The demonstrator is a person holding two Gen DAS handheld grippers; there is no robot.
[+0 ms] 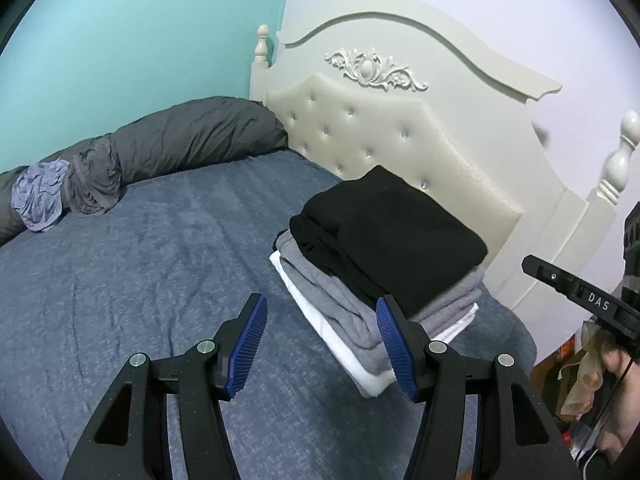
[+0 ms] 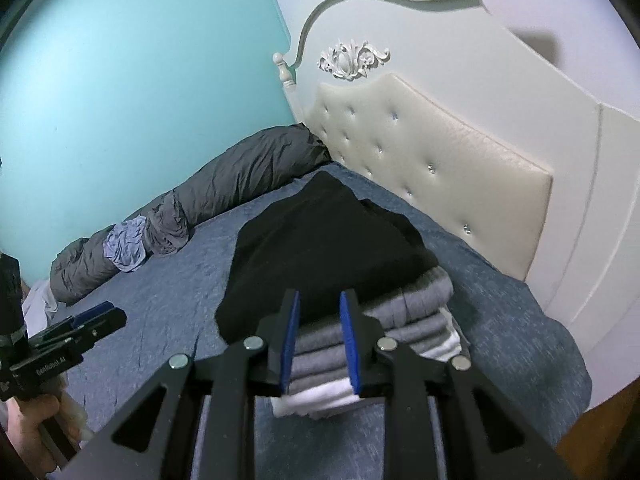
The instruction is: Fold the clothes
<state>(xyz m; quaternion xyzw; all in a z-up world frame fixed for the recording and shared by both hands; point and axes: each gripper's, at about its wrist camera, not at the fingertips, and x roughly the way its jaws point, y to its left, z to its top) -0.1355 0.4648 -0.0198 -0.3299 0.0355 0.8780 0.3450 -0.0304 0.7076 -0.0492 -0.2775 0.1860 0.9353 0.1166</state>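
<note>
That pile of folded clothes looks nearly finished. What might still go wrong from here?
Two risks, as I judge it. The stack sits near the corner of the bed, so a nudge might slide it off. The black garment on top overhangs the grey layers unevenly and might slump. The right gripper hangs close in front of the pile with nothing between its pads; the left gripper is open beside it.

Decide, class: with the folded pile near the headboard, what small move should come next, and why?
Probably swing both grippers toward the crumpled blue-grey cloth by the rolled duvet. The pile looks neatly stacked, black top uppermost, and the left gripper and right gripper hold nothing.
</note>
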